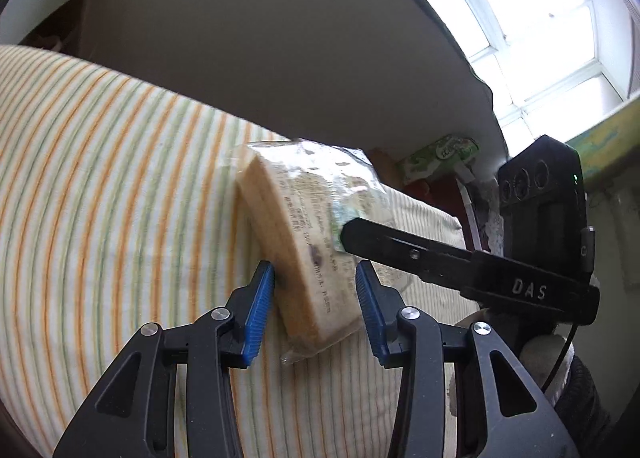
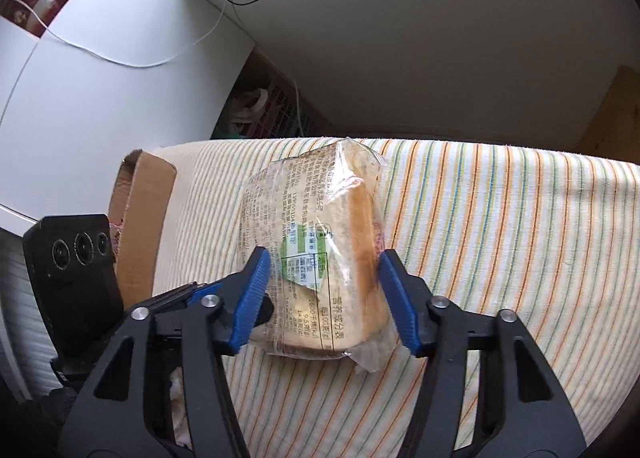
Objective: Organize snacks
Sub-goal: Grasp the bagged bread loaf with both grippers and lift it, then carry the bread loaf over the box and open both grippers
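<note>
Near the far edge of the striped cloth (image 2: 500,218) lies a wrapped bread packet (image 2: 316,250). Both the left gripper (image 1: 316,310) and the right gripper (image 2: 324,298) straddle it, jaws partly open, pads close alongside; firm contact I cannot tell. A cardboard box (image 2: 140,210) sits at the cloth's left edge.

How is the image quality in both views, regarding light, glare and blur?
Left wrist view: the window is blown out white, the striped cloth is smeared by blur, and the edges bend from the fisheye. Right wrist view: sharper and evenly lit, the print on the wrapped bread is nearly legible, with mild glare on its plastic.
</note>
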`<state>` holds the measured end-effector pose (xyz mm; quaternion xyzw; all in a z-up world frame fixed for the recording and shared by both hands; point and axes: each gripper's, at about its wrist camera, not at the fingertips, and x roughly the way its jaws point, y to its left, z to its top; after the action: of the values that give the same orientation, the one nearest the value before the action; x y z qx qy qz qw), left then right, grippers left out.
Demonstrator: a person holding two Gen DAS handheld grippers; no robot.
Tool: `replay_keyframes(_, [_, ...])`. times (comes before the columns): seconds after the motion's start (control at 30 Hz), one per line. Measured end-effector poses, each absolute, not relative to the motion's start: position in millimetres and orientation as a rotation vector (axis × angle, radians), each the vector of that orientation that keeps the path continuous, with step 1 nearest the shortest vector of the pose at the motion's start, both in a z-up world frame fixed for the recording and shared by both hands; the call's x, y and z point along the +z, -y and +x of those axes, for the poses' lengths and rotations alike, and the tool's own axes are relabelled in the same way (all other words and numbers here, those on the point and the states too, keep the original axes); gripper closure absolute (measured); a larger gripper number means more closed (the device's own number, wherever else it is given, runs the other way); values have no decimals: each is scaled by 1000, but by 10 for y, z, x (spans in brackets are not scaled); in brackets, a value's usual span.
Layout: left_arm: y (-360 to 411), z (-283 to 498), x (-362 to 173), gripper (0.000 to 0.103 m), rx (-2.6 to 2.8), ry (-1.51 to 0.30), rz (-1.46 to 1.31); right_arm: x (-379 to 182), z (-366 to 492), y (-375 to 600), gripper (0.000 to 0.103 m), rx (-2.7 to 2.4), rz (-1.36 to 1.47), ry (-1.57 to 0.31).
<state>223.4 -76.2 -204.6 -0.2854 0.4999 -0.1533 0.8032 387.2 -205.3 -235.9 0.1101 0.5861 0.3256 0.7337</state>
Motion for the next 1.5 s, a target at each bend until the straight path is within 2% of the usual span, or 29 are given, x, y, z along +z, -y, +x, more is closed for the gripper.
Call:
replay_keyframes(0.2, [924, 2268, -1801, 62, -326, -1031, -488, -2225, 3783, 2186, 48, 713, 275, -1277])
replay_keyframes(0.4, [761, 2144, -1540, 62, -311, -995, -470, -1926, 3611, 1879, 48, 753, 245, -1248])
replay_keyframes(0.73, [-38, 1803, -1119, 62, -211, -923, -525, -1419, 3355, 895, 48, 878, 161, -1206])
replay_keyframes(0.97, [-635, 1629, -913, 62, -126, -900, -561, -1298, 3219, 156, 48, 951, 106, -1205])
replay_keyframes(1.5, [-1209, 1560, -1105, 62, -5, -919, -569, -1362, 3021, -805, 48, 1039, 12, -1243])
